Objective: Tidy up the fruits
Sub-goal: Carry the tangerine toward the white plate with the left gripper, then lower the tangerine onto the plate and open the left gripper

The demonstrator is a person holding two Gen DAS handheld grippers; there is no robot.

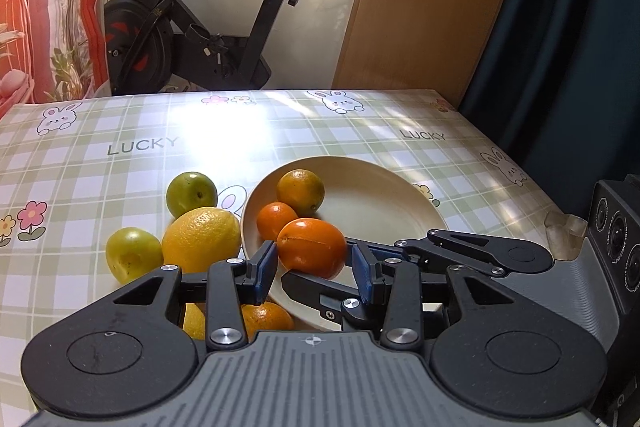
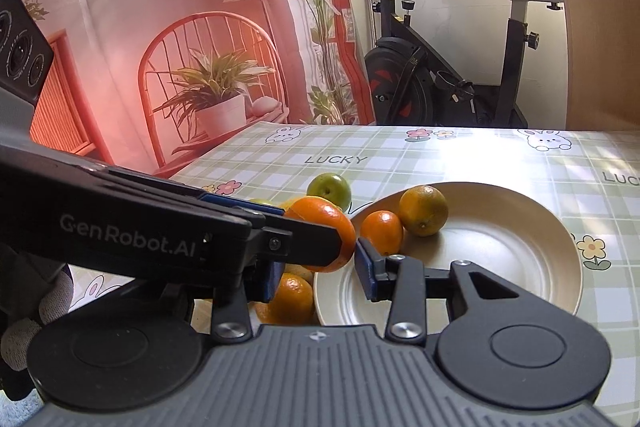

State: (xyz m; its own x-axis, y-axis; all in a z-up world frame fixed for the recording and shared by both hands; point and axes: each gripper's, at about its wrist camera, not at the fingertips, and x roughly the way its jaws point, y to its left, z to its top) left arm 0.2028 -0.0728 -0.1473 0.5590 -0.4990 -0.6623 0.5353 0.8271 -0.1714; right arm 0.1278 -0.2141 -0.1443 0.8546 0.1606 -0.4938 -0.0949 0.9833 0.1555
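Carrying an orange (image 1: 311, 247) over the near rim of the plate (image 1: 384, 203) is the step judged to be in hand. The orange is seen between the blue pads of the left tool (image 1: 314, 267), which is part-closed around it; firm contact on both sides cannot be told. The right tool (image 2: 320, 267) is spread wide with nothing gripped, lying just beside the same fruit. Two oranges already rest on the plate, while a lemon (image 1: 201, 239) and green fruits (image 1: 191, 191) remain on the worktop (image 1: 120, 163). A lowering onto bare plate and a widening of the pads would be called for next.
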